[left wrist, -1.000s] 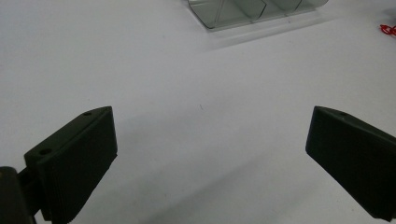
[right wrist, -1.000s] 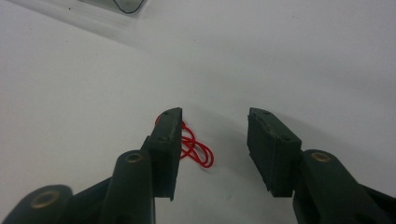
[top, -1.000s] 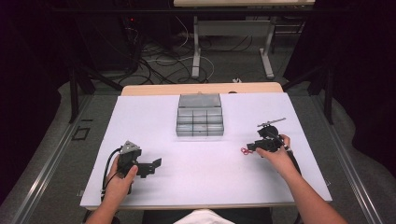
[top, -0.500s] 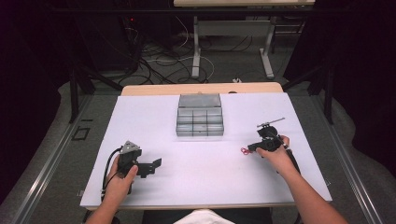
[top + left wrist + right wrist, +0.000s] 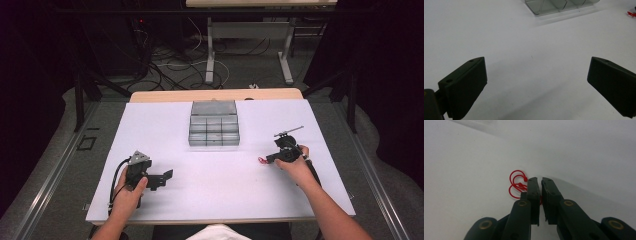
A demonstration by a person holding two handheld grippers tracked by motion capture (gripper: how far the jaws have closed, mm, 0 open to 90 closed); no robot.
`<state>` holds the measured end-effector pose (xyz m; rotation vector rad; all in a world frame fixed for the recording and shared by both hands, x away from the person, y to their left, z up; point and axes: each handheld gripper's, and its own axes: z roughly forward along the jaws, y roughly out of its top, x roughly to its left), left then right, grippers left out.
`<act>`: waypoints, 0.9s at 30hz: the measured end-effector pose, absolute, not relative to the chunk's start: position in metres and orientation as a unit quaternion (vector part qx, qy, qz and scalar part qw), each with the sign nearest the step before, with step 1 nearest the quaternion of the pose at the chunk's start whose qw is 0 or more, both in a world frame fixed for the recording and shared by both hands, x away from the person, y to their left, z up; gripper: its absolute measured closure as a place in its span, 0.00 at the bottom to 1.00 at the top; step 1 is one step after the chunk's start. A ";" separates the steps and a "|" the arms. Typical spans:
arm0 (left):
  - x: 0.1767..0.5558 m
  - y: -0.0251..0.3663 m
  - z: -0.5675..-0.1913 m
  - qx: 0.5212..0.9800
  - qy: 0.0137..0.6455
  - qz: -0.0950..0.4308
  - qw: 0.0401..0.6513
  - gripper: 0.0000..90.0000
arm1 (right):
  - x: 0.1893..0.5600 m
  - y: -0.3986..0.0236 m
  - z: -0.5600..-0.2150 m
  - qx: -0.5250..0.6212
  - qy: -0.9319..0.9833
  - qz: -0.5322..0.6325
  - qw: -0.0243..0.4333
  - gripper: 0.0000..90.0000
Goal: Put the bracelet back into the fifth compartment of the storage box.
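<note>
Sitting at the near edge of the white surface [image 5: 165, 125], a person holds a gripper in each hand. The left hand [image 5: 129, 192] grips the left gripper [image 5: 161, 178] near the front left part of the surface; its jaws stand wide apart, and in the left gripper view they frame bare white surface with nothing between them. The right hand [image 5: 296, 167] holds the right gripper [image 5: 266, 159] at the right side, pointing toward the middle. In the right gripper view its jaws are drawn nearly together with a thin gap between them, and the red loops [image 5: 517, 183] of thin cord lie on the surface just beside the tip of one jaw; some of the cord runs behind that jaw, so I cannot tell whether any of it is pinched. From the high view the same red loops [image 5: 260, 160] show as a small red spot at the jaw tips. A clear box [image 5: 214, 129] with small compartments sits at the middle of the surface toward the far side, well apart from both grippers; its near corner [image 5: 549, 6] shows at the top of the left gripper view.
</note>
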<state>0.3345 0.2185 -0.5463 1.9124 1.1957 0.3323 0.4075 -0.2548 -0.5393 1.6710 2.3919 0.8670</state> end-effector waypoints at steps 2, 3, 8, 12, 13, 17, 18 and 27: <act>0.335 0.219 -0.546 0.764 0.475 0.132 0.416 0.03 | 0.407 -0.254 -0.539 0.548 0.786 0.282 0.049 0.98; 0.335 0.219 -0.546 0.764 0.475 0.132 0.416 0.03 | 0.407 -0.254 -0.539 0.548 0.786 0.282 0.049 0.99; 0.335 0.219 -0.546 0.764 0.475 0.133 0.416 0.03 | 0.407 -0.254 -0.538 0.545 0.788 0.283 0.048 1.00; 0.335 0.219 -0.546 0.764 0.475 0.133 0.416 0.03 | 0.407 -0.255 -0.538 0.541 0.790 0.285 0.047 1.00; 0.335 0.219 -0.546 0.764 0.475 0.133 0.416 0.03 | 0.407 -0.255 -0.538 0.539 0.791 0.286 0.047 1.00; 0.335 0.219 -0.546 0.764 0.475 0.133 0.416 0.03 | 0.406 -0.255 -0.537 0.537 0.791 0.288 0.051 1.00; 0.335 0.219 -0.546 0.764 0.475 0.133 0.416 0.03 | 0.406 -0.255 -0.537 0.538 0.791 0.289 0.051 1.00; 0.335 0.219 -0.546 0.764 0.475 0.132 0.416 0.03 | 0.404 -0.255 -0.533 0.538 0.787 0.297 0.055 1.00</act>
